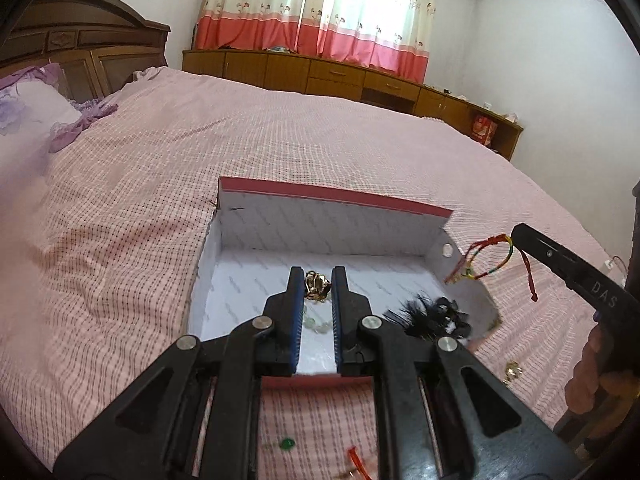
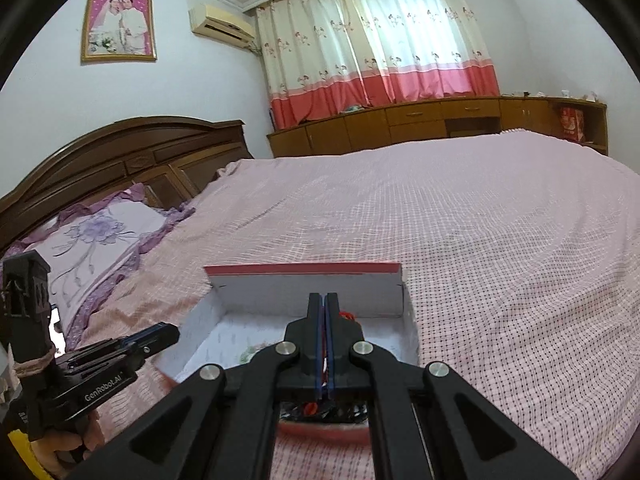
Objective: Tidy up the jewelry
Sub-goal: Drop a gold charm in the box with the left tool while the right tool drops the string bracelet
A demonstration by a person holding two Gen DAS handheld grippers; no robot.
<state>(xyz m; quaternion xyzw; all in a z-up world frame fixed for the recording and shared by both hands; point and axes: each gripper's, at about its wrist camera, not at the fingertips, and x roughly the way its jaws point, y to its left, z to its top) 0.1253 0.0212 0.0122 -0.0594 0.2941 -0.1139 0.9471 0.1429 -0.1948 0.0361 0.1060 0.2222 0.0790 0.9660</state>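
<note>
Right gripper, jaws clamped on a multicoloured string bracelet, hangs just right of the open box; left gripper jaws apart.

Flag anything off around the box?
The box's right wall is bent outward and torn at the near end, with black feathers spilling over it. Loose pieces lie outside on the bedspread: a gold piece, a green bead.

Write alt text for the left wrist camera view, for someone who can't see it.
The left gripper hangs open over a white box on a pink bed, a gold ornament between its fingers. At right, the right gripper holds a multicoloured string bracelet by the box's edge.
</note>
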